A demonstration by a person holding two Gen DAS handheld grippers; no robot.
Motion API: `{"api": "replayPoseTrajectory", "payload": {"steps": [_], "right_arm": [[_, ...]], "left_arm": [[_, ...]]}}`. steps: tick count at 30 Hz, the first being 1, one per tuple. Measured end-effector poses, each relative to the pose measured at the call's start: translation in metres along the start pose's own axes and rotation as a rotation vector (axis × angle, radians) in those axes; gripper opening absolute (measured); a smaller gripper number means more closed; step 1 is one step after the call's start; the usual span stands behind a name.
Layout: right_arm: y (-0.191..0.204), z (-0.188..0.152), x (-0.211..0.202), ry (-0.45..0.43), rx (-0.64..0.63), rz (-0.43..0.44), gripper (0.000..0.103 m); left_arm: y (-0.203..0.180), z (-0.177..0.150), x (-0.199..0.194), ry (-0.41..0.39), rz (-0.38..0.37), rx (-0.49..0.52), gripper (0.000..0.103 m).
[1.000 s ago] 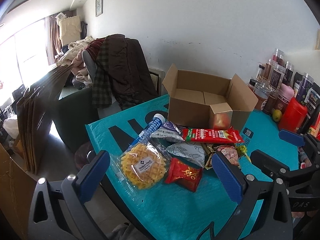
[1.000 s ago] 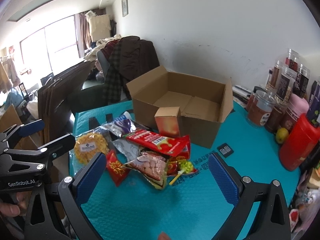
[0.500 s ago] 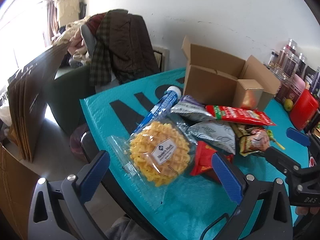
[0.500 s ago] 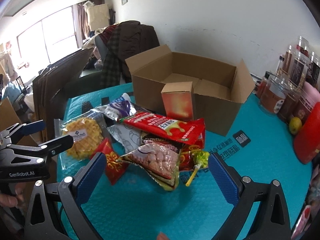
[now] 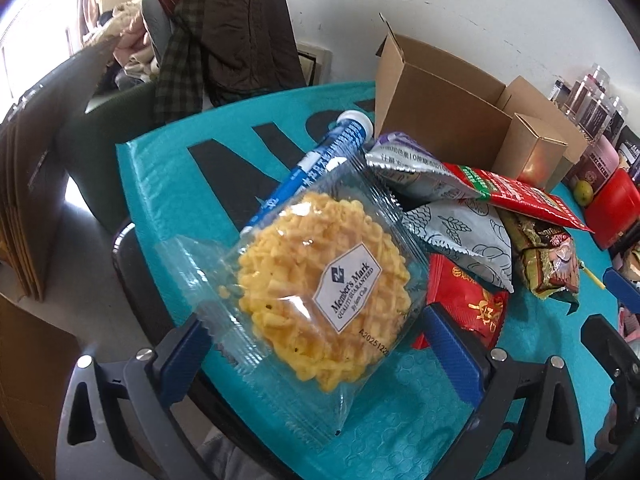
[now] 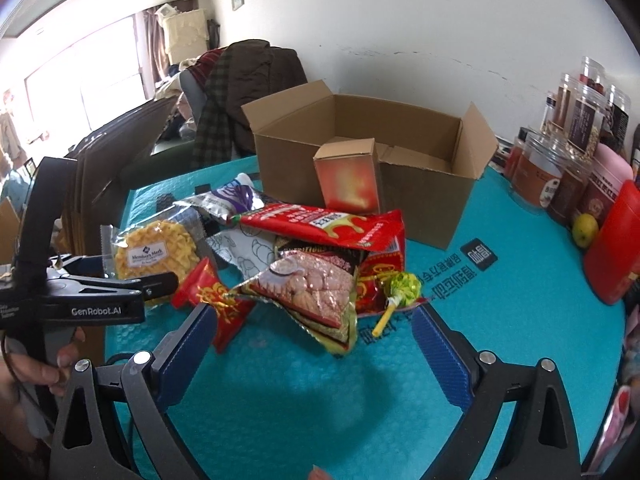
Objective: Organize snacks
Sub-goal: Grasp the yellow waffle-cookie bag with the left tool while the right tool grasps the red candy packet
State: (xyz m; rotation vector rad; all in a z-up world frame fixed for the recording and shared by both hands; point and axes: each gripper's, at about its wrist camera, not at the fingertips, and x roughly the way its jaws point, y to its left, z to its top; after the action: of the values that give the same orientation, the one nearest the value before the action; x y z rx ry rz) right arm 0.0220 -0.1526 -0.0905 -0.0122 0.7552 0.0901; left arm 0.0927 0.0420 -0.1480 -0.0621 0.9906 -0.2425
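A clear packet with a round yellow waffle [image 5: 320,280] lies at the near left corner of the teal table [image 5: 168,168]. My left gripper [image 5: 316,332] is open, one blue finger on each side of the packet. My right gripper [image 6: 310,324] is also open, just short of a pink biscuit packet [image 6: 312,284] at the front of the snack pile. The pile includes a long red packet [image 6: 320,224], a small red packet [image 6: 216,300], a lollipop [image 6: 404,284] and a blue tube [image 5: 320,160]. Behind it stands an open cardboard box [image 6: 360,152] that looks empty.
A small orange carton [image 6: 348,176] stands against the box front. Jars [image 6: 580,140], a red canister [image 6: 616,240] and a yellow fruit [image 6: 584,230] line the right side. A chair draped with clothes [image 6: 248,80] and flat cardboard sheets [image 5: 32,160] lie beyond the table's left edge.
Both grippers have moved in towards the snack pile. The left one has closed the distance to the waffle packet, which now lies between its fingers. Both stay open.
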Motion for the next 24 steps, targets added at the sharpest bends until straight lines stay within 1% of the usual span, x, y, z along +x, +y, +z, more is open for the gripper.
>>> {"api": "replayPoseTrajectory", "payload": {"steps": [1, 3, 4, 8, 9, 10, 12, 15, 17, 19, 22, 24], "right_arm": [[0.0, -0.001, 0.0, 0.001, 0.0, -0.005, 0.099], [-0.001, -0.003, 0.0, 0.007, 0.003, -0.013, 0.099], [-0.002, -0.004, 0.001, 0.01, 0.008, -0.013, 0.099], [-0.007, -0.009, 0.002, 0.025, 0.029, -0.011, 0.099], [-0.007, -0.01, 0.002, 0.026, 0.032, -0.012, 0.099], [-0.009, -0.011, 0.001, 0.029, 0.038, -0.013, 0.099], [-0.01, -0.013, 0.0, 0.031, 0.048, -0.012, 0.099], [-0.008, -0.016, -0.002, 0.038, 0.059, 0.013, 0.097], [-0.005, -0.018, -0.003, 0.044, 0.059, 0.032, 0.096], [-0.001, -0.021, -0.002, 0.052, 0.06, 0.049, 0.093], [0.006, -0.024, 0.003, 0.077, 0.065, 0.084, 0.086], [0.01, -0.025, 0.007, 0.093, 0.07, 0.113, 0.078]], "left_arm": [[0.0, 0.001, 0.001, -0.004, 0.0, 0.002, 0.097], [-0.001, 0.0, -0.002, -0.019, -0.021, 0.01, 0.081], [-0.002, -0.001, -0.003, -0.02, -0.043, 0.005, 0.078], [-0.008, -0.005, -0.008, -0.042, -0.046, 0.021, 0.067], [-0.008, -0.006, -0.01, -0.048, -0.046, 0.022, 0.056], [-0.006, -0.006, -0.012, -0.06, -0.056, 0.015, 0.054], [-0.004, -0.005, -0.016, -0.07, -0.071, 0.012, 0.046], [-0.005, -0.008, -0.024, -0.077, -0.076, 0.029, 0.04], [-0.004, -0.008, -0.023, -0.075, -0.084, 0.038, 0.038], [-0.003, -0.01, -0.026, -0.071, -0.099, 0.039, 0.037], [0.0, -0.015, -0.031, -0.07, -0.108, 0.046, 0.036], [-0.001, -0.02, -0.035, -0.068, -0.104, 0.061, 0.036]]}}
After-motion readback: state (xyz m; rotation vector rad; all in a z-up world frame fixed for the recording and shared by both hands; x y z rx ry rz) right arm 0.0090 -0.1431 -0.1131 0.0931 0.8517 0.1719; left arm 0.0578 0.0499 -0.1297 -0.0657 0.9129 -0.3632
